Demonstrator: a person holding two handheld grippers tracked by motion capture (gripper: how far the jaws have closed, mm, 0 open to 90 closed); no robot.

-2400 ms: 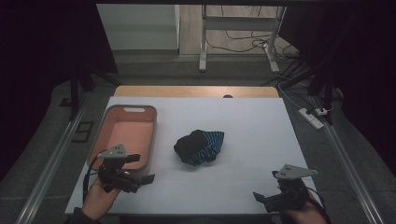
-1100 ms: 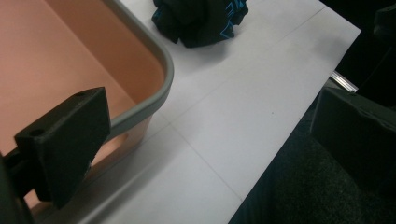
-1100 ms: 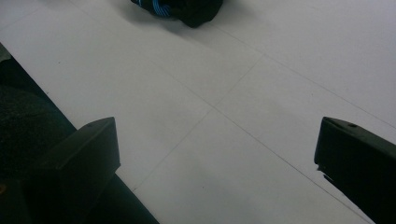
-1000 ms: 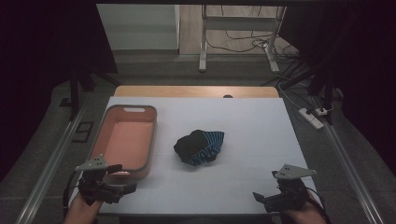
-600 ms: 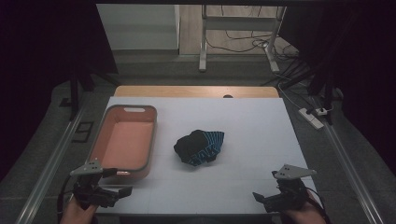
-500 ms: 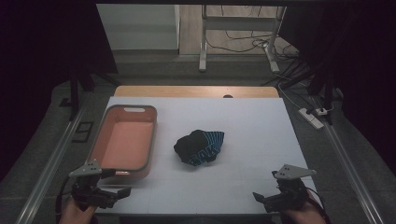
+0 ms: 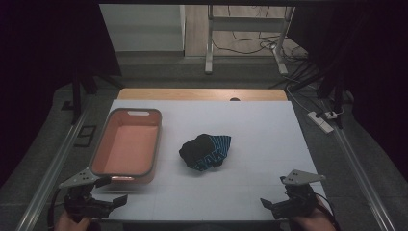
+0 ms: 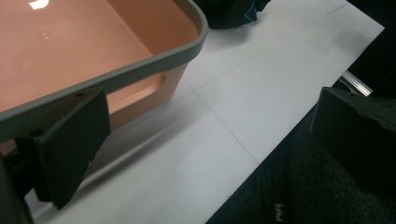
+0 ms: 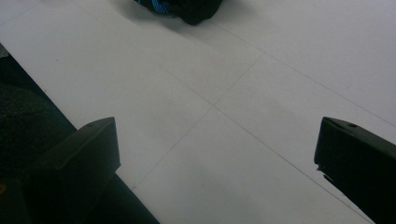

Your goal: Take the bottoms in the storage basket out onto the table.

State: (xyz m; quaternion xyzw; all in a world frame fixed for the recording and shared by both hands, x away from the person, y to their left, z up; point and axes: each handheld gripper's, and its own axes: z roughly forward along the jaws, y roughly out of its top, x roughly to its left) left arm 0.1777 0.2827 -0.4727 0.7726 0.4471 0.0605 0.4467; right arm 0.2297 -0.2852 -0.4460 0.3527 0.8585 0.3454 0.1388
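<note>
A salmon-pink tray (image 7: 156, 139) with a grey rim lies on the left of the white table, and nothing is in it. A bundle of black cloth with blue stripes (image 7: 206, 152) rests mid-table. My left gripper (image 7: 111, 195) hovers open at the near left corner, just below the tray's near end; in the left gripper view the tray's rim (image 8: 154, 63) and side handle slot are close above its left jaw. My right gripper (image 7: 270, 205) stands open at the near right edge, its jaws wide apart over bare table, and the cloth bundle (image 9: 182, 8) lies far ahead.
The white table top (image 7: 260, 134) ends in a wooden strip at the far side. Metal rails run along both sides. A power strip (image 7: 321, 120) and cables lie on the floor to the right. A desk frame stands beyond.
My left gripper has pulled back from beside the tray's near right corner to the table's near left corner. The right gripper, tray and cloth have stayed put.
</note>
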